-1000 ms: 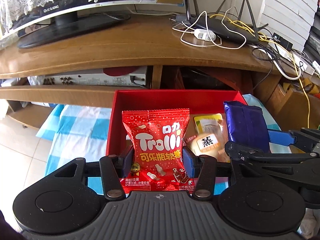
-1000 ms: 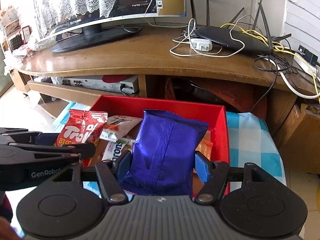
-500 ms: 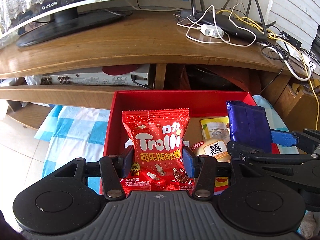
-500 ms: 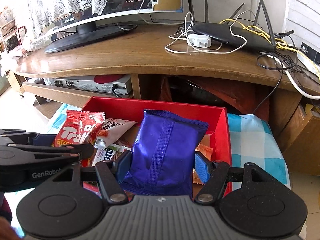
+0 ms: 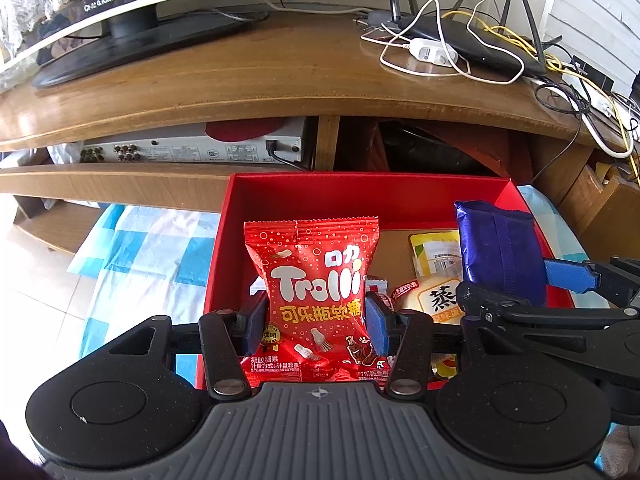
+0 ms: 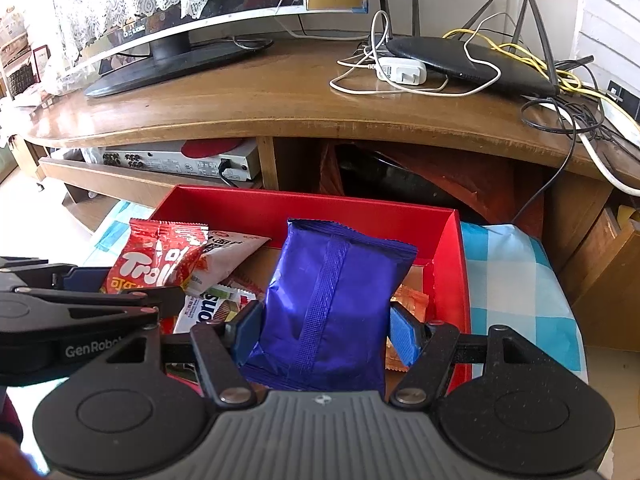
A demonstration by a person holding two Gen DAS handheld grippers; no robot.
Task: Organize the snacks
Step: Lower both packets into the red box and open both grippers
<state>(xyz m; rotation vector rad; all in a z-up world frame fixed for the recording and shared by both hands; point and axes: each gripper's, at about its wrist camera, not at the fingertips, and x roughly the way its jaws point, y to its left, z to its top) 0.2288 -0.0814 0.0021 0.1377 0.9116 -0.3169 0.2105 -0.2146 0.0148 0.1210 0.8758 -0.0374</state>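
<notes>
Holding a snack each, the two grippers are hovering side by side over a red box (image 5: 224,240) on a blue checked cloth (image 5: 140,248). The left gripper (image 5: 316,320) is clamped on a red Trolli bag (image 5: 316,280), its blue pads pressing the bag's sides. The right gripper (image 6: 326,326) is clamped on a purple pack (image 6: 332,292), held upright.

The left camera is showing what the right one hides: a yellow packet (image 5: 434,252) and a round bun (image 5: 434,300) lying on the box floor, between the Trolli bag and the purple pack. The right camera is showing instead a white packet (image 6: 228,252) beside the Trolli bag, a striped wrapper (image 6: 218,306) below it, and an orange wrapper (image 6: 412,300) tucked behind the purple pack against the right wall.

The box's far wall is standing just in front of a wooden desk (image 6: 280,100), whose edge is overhanging the shelf behind. The back half of the box floor is lying bare. Cloth is showing open on both sides of the box.
</notes>
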